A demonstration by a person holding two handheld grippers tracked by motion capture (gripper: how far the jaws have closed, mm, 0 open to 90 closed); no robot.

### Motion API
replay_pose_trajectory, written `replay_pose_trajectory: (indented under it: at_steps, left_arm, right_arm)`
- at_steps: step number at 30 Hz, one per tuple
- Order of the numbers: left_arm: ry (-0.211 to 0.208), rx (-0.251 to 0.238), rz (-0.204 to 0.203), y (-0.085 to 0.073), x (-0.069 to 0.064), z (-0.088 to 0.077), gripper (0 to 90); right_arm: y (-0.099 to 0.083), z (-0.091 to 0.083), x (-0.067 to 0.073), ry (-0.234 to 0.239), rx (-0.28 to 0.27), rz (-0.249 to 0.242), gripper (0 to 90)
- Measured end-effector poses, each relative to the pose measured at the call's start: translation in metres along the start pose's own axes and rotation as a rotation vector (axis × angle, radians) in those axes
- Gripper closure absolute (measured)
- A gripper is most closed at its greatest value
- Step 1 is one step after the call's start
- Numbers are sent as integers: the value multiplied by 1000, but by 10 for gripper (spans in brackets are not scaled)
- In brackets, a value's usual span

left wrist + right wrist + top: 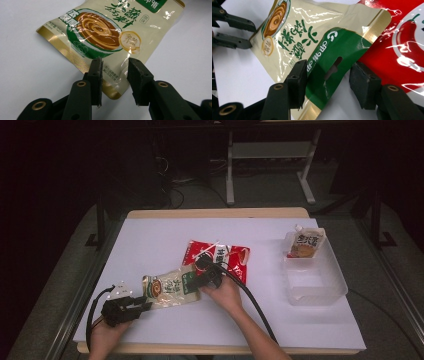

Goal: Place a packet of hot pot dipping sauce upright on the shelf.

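Your left gripper sits near the table's front left corner, jaws clenched on the bottom edge of the cream sauce pouch; in the left gripper view the pads pinch that gold-trimmed edge while the pouch lies flat on the white top. Your right gripper works the pouch's other end, just right of it toward the table's middle: in the right gripper view its jaws straddle the green header with the hang slot, one pad against the film, the other standing clear of it, so call it released, not yet gripping. Crowding that end is the red chilli pouch, lying just behind and partly under the green header, touching it. Farther off, near the right edge, the clear plastic bin stands well apart, with a spouted sauce pack leaning upright in its far end. Beyond the table's far edge, a white frame stands on the dark floor.
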State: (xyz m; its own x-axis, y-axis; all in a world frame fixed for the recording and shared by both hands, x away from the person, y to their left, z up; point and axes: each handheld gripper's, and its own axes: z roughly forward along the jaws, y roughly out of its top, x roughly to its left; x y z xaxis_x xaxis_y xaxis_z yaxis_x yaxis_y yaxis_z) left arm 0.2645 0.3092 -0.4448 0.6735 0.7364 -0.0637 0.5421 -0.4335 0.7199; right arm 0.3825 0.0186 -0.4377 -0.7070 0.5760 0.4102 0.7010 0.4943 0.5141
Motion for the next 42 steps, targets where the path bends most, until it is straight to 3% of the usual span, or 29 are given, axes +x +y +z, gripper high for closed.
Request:
replay_pose_trajectory:
  at_steps: [5,8,17,18,23,26,30,42]
  left_arm:
    - [0,-2,-2,0,0,0,647]
    - [0,0,2,0,-1,0,647]
    - [-3,5,1,1,-1,0,631]
    - [1,6,-4,1,-2,0,598]
    - [11,-16,-10,1,0,-4,563]
    - [22,-31,-8,2,1,-7,549]
    - [21,-28,-10,1,2,-7,541]
    - [26,-27,-16,1,3,-8,527]
  right_arm:
    - [1,1,1,3,0,1,549]
    - [2,1,1,51,-15,4,668]
    - [6,3,4,96,-34,7,776]
    - [7,2,2,108,-40,10,804]
    - [7,0,0,127,-53,11,829]
    - [8,-6,-1,141,-79,-13,849]
    - [10,-17,1,131,-108,-43,898]
    - [13,-36,-1,142,-133,-71,900]
